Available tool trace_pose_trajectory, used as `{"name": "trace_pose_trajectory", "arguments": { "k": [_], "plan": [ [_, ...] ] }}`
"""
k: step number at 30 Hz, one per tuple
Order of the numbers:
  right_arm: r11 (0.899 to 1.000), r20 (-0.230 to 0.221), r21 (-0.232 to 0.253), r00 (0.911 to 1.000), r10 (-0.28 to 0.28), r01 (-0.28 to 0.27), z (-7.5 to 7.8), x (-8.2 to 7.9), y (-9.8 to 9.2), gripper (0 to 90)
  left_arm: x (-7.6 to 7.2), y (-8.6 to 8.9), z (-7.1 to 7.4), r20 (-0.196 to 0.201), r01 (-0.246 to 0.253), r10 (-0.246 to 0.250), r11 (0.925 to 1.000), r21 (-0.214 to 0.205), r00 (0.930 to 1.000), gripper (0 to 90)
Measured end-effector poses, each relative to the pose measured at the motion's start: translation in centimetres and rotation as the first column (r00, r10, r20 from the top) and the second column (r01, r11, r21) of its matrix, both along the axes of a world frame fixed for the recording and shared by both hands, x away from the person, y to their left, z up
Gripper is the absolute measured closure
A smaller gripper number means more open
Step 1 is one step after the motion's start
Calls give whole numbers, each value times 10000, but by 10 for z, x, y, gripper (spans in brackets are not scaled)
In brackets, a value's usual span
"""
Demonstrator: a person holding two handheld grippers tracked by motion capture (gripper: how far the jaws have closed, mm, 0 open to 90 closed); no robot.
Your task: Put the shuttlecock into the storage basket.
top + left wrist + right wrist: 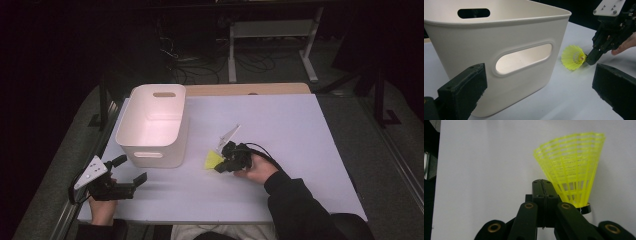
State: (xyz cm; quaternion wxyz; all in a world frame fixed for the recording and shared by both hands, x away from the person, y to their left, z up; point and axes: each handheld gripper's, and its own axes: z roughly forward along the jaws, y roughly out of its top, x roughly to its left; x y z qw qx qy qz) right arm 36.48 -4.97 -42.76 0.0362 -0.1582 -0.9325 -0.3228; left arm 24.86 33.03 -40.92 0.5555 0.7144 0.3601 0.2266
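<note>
Just right of the bin (154, 125), the closed right gripper (219, 167) touches a shuttlecock (212, 160). Open left gripper (131, 171) waits near the table's (300, 130) front edge.

I see a white bin (152, 125) with handle slots standing upright on the left part of the pale surface (300, 130). Behind the surface, I see a white metal frame (272, 30) and dark cables (192, 65) on the floor.
</note>
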Motion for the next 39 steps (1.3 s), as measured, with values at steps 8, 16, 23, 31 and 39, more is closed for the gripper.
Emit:
{"name": "trace_pose_trajectory", "arguments": {
  "k": [8,16,23,31,39],
  "plan": [
    [9995,-58,1,9995,-303,303,-2,7,0,885,0,0,0,-3,-8,8,10000,4,10000,0],
    [9986,-34,40,9986,-535,536,1,15,1,885,0,0,0,3,-2,2,10000,2,10000,0],
    [9971,-52,-21,9971,-761,761,0,20,1,885,0,0,0,3,-1,1,10000,2,10000,0],
    [9960,-16,86,9961,-887,887,1,22,-3,885,0,0,0,10,-11,11,10000,-20,10000,0],
    [9957,15,218,9959,-905,905,7,20,-7,885,0,0,0,6,-6,6,10000,-15,10000,0]
  ]
}}
